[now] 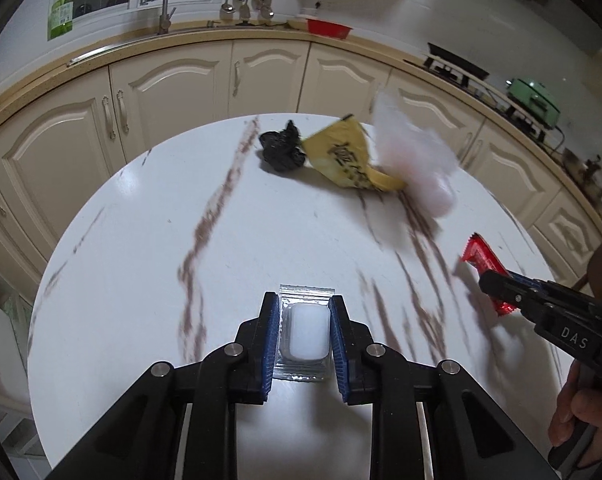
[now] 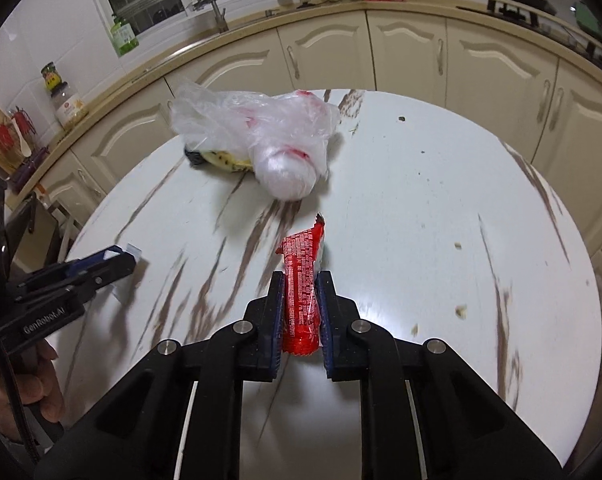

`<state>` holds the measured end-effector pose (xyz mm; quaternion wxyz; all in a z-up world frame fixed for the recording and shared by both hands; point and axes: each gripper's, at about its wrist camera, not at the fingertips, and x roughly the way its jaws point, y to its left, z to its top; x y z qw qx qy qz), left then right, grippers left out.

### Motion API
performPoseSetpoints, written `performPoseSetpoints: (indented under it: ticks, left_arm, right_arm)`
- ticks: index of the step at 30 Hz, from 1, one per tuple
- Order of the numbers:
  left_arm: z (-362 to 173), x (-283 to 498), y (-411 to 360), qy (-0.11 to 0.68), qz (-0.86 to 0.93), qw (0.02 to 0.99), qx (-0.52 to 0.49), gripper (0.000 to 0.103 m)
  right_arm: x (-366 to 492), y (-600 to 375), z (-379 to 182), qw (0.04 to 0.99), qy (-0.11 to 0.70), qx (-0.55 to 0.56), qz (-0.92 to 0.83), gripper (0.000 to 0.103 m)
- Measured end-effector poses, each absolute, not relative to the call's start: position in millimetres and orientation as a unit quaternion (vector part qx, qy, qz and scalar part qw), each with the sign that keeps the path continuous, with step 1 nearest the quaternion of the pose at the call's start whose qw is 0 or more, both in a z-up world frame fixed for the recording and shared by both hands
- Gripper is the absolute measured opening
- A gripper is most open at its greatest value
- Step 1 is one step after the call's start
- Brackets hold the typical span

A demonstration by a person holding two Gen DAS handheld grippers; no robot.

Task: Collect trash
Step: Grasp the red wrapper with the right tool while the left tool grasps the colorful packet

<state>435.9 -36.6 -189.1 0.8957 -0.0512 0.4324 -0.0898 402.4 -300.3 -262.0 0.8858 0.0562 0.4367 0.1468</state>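
My left gripper (image 1: pixel 305 312) is shut on a clear blister pack with a white block (image 1: pixel 305 336) over the round marbled table (image 1: pixel 181 280). My right gripper (image 2: pixel 300 288) is shut on a red wrapper (image 2: pixel 301 280); the wrapper also shows in the left wrist view (image 1: pixel 481 258). At the table's far side lie a crumpled black piece (image 1: pixel 281 148), a yellow wrapper (image 1: pixel 347 156) and a clear plastic bag (image 2: pixel 261 136), blurred in the left wrist view (image 1: pixel 417 160). The left gripper shows at the left of the right wrist view (image 2: pixel 117 260).
Cream kitchen cabinets (image 1: pixel 261 76) curve around behind the table, with a counter, sink tap (image 1: pixel 165 16), red bowl (image 1: pixel 329 28) and stove (image 1: pixel 457 66). Small crumbs (image 2: pixel 461 310) lie on the table's right part.
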Motion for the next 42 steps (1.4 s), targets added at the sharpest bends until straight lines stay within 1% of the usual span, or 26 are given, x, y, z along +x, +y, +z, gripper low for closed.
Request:
performPoseSetpoints:
  ticks: [7,8,9,16,18,19,21,22,23,25,28,34,36,37,39,42]
  left_arm:
    - [-172,413,-35,0.411,-0.108,0.904,-0.042,0.019]
    - [-169,410,-35,0.407,-0.110,0.906,-0.041,0.012]
    - [-166,411,-35,0.405,-0.114,0.906,-0.039,0.008]
    - [-171,367,-39,0.409,-0.123,0.904,-0.030,0.009]
    - [-171,354,-46,0.409,-0.112,0.906,-0.022,0.012]
    - [-170,351,-49,0.409,-0.109,0.906,-0.018,0.016]
    - [-169,343,-51,0.407,-0.098,0.908,-0.013,0.031]
    - [-169,340,-54,0.406,-0.090,0.909,-0.012,0.050]
    - [-169,337,-52,0.402,-0.080,0.912,-0.013,0.066]
    - [-168,330,-54,0.395,-0.074,0.916,-0.012,0.073]
    - [-173,329,-52,0.399,-0.072,0.914,0.000,0.076]
    - [-189,328,-40,0.423,-0.063,0.904,0.001,0.076]
    - [-194,329,-36,0.433,-0.071,0.898,-0.009,0.072]
    - [-196,330,-36,0.438,-0.076,0.895,-0.013,0.057]
    - [-197,330,-40,0.436,-0.078,0.897,-0.008,0.043]
    - [-196,329,-41,0.435,-0.088,0.896,-0.017,0.044]
  right_arm:
    - [359,-307,-241,0.895,0.414,0.074,0.148,0.015]
    - [354,-310,-238,0.896,0.411,0.075,0.147,0.015]
    - [350,-313,-236,0.898,0.408,0.078,0.146,0.015]
    - [326,-334,-227,0.905,0.393,0.093,0.135,0.015]
    - [322,-340,-228,0.905,0.393,0.098,0.132,0.015]
    - [320,-343,-229,0.905,0.393,0.101,0.131,0.015]
    - [316,-346,-231,0.904,0.394,0.101,0.129,0.015]
    - [314,-347,-232,0.904,0.395,0.102,0.129,0.015]
    - [313,-348,-233,0.904,0.395,0.103,0.129,0.015]
    - [311,-349,-235,0.903,0.396,0.105,0.129,0.015]
    - [309,-348,-237,0.902,0.397,0.107,0.132,0.015]
    - [309,-341,-244,0.898,0.403,0.108,0.139,0.015]
    - [310,-339,-246,0.897,0.405,0.108,0.140,0.015]
    - [310,-338,-247,0.897,0.406,0.109,0.140,0.015]
    - [311,-336,-247,0.896,0.406,0.109,0.141,0.015]
    - [310,-336,-246,0.897,0.405,0.108,0.142,0.015]
